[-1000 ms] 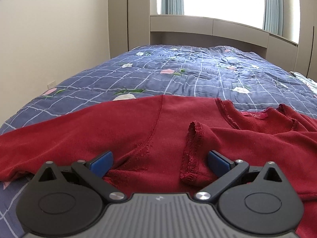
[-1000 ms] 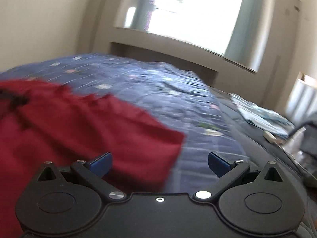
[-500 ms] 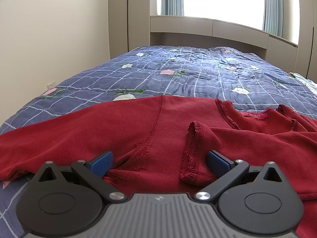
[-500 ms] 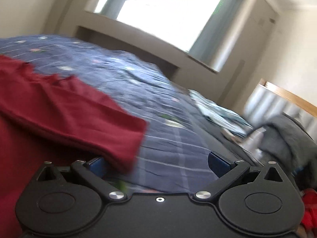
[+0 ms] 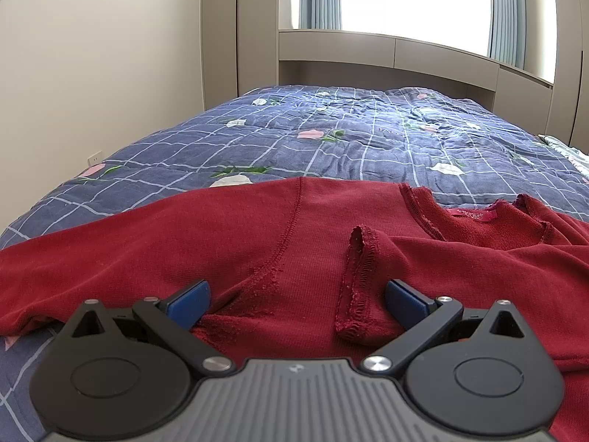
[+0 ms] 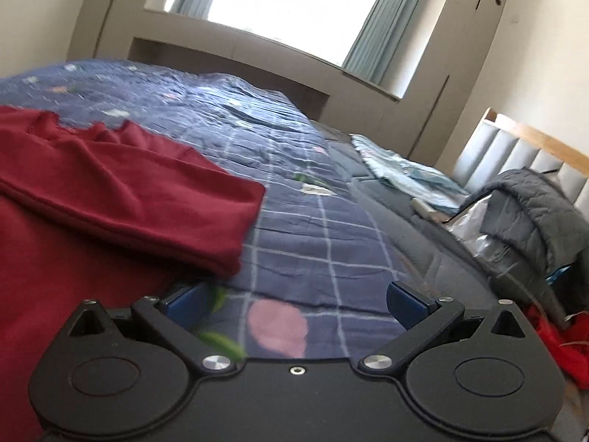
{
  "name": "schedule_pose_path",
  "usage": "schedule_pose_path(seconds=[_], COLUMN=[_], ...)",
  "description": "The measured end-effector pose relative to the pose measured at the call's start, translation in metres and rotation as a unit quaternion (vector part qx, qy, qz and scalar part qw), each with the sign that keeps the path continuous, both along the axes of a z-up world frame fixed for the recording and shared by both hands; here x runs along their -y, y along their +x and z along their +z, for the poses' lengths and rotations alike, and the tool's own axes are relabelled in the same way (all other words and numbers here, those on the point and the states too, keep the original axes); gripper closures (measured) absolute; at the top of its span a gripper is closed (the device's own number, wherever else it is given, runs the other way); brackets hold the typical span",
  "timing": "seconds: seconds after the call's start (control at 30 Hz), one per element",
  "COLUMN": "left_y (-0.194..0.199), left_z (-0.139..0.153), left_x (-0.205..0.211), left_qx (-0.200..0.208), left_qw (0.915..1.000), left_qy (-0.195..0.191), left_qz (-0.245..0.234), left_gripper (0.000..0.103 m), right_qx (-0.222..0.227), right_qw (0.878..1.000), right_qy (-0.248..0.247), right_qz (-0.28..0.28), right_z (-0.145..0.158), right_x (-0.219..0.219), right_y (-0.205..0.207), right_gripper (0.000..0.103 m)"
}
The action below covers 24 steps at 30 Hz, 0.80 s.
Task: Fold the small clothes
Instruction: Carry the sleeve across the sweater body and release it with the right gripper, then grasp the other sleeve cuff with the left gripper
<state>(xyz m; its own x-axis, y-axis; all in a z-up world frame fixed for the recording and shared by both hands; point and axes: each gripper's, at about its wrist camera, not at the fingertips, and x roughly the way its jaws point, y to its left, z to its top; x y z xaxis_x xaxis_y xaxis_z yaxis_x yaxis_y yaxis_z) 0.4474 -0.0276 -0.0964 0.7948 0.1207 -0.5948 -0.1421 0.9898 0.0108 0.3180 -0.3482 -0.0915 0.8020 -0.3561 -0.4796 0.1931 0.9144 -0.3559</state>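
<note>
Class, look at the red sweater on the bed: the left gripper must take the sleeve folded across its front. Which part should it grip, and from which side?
Grip the folded sleeve's cuff, its stitched edge standing up as a ridge between the open left gripper fingers. Come from the near side, low along the red sweater, since the cuff's end faces the gripper.

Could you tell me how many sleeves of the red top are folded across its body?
1: the right sleeve lies across the chest; the left sleeve lies spread out.

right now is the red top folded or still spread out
Partly folded. One sleeve lies across the red top, its cuff on the chest; the other sleeve stretches out over the quilt.
</note>
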Motion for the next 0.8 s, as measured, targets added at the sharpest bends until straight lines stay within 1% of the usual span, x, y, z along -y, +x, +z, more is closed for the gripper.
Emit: schedule_pose_path(seconds=[0.1,0.17,0.23,0.3,0.37,0.47,0.57,0.7,0.8], left_y=[0.000,0.000,0.002,0.003,-0.001,-0.015,-0.032,-0.062,-0.086], left_z=[0.000,0.001,0.006,0.016,0.028,0.050,0.071,0.094,0.099], left_x=[0.000,-0.001,-0.003,-0.005,-0.016,-0.042,-0.076,-0.128,-0.172], left_qx=[0.000,-0.001,-0.017,-0.040,-0.057,-0.050,-0.040,-0.020,-0.019], left_qw=[1.0000,1.0000,0.9998,0.9990,0.9973,0.9949,0.9931,0.9914,0.9883], left_qy=[0.000,-0.002,-0.009,-0.018,-0.044,-0.086,-0.099,-0.092,-0.072], left_qz=[0.000,-0.001,-0.003,-0.010,-0.008,0.016,0.048,0.091,0.133], left_gripper=[0.000,0.000,0.001,0.000,0.000,0.000,0.000,0.000,0.000], right_qx=[0.015,0.022,0.030,0.032,0.026,0.014,-0.005,-0.021,-0.036], right_qw=[0.999,0.999,0.998,0.996,0.994,0.989,0.983,0.976,0.971], right_qy=[0.018,0.008,0.002,0.011,0.024,0.041,0.067,0.088,0.099], right_qz=[0.031,0.046,0.063,0.082,0.104,0.140,0.173,0.197,0.213], right_z=[0.013,0.022,0.033,0.042,0.048,0.052,0.051,0.045,0.037], right_x=[-0.007,-0.016,-0.028,-0.039,-0.055,-0.078,-0.101,-0.128,-0.146], right_y=[-0.009,-0.007,-0.001,0.005,0.011,0.014,0.012,0.001,-0.007], right_gripper=[0.001,0.001,0.001,0.001,0.001,0.001,0.001,0.001,0.001])
